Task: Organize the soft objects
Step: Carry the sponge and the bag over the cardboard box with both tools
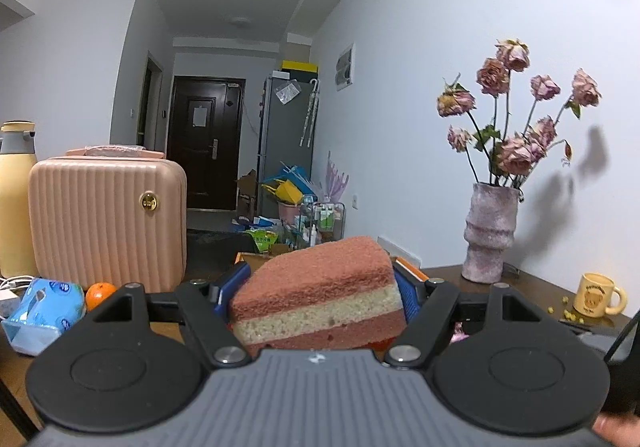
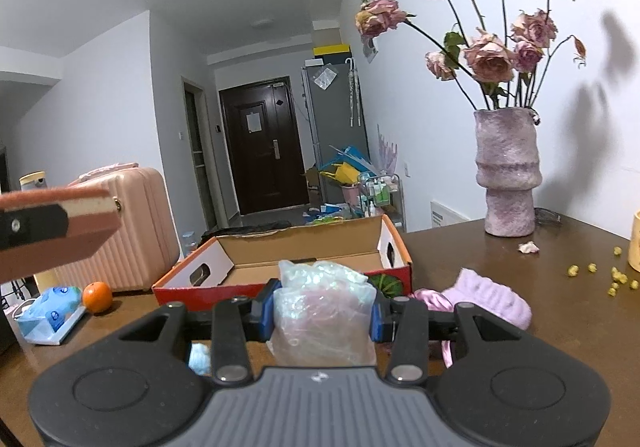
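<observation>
A: What is the left gripper [image 1: 316, 287] doing?

B: It is clamped on a sponge [image 1: 316, 295], a wedge with reddish-brown layers above and below a pale middle one. The blue pads press its two sides, and the sponge is held up off the desk [image 1: 532, 287]. From the right wrist view the same sponge [image 2: 60, 223] shows at the left edge, in the air, with a black finger across its side.

A: And the right gripper [image 2: 322, 311]?

B: That one grips a crumpled clear plastic bag [image 2: 320, 307]. The bag bulges above the blue pads and hangs down below them; there is something pinkish inside, but I cannot tell what.

A: Where are they relative to the box?

B: An open cardboard box [image 2: 288, 259] with red outer sides sits on the desk just beyond the right gripper. I can see part of its bare cardboard bottom. The bag is in front of the box's near wall, not over it.

A: Any other soft things about?

B: A lilac fuzzy piece of cloth [image 2: 492, 299] lies on the desk right of the right gripper, with a shiny pink fabric [image 2: 432, 299] beside it. On the left there is a blue tissue pack [image 2: 48, 311] with an orange [image 2: 97, 297] next to it.

A: What else is on the desk?

B: A pink ribbed case [image 1: 108, 223] stands at the left, a vase of dried roses [image 2: 506, 175] stands near the wall, and a yellow mug [image 1: 596, 295] sits at the right.
</observation>
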Demonstrator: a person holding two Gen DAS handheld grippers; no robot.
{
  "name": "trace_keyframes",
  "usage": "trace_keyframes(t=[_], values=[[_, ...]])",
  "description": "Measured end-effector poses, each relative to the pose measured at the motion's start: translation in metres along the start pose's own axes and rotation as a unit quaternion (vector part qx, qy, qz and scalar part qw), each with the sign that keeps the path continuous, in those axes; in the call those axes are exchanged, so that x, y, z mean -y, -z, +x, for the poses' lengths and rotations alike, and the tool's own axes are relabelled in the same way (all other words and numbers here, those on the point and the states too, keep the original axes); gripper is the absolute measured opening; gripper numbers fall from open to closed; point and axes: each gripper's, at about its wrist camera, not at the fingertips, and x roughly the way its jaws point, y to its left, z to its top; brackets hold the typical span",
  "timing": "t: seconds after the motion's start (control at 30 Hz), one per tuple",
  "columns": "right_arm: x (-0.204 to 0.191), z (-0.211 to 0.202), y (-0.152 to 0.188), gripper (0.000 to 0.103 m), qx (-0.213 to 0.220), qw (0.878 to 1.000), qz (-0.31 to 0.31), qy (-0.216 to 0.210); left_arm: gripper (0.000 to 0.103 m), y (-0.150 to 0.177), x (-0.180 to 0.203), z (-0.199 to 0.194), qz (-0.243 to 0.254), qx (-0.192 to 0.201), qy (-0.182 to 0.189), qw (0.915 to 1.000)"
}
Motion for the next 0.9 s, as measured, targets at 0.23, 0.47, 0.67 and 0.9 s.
trace_keyframes(t=[0.23,0.47,0.67,0.9], values=[[-0.007,0.023,-0.006,0.041,0.009,1.0,-0.016,-0.001,0.074,-0.007,-0.005,0.035,-0.005,-0.009,-0.01,0.9999],[-0.004,0.05,-0.017,0.041,0.014,1.0,-0.016,-0.006,0.074,-0.008,-0.008,0.07,-0.002,-0.019,-0.02,0.9996],[0.001,0.069,-0.024,0.041,0.012,1.0,-0.013,-0.009,0.074,-0.014,-0.007,0.095,0.001,-0.02,-0.024,0.9995],[0.004,0.09,-0.034,0.042,0.018,1.0,-0.006,-0.014,0.074,-0.022,-0.009,0.121,-0.005,-0.023,-0.02,0.9995]])
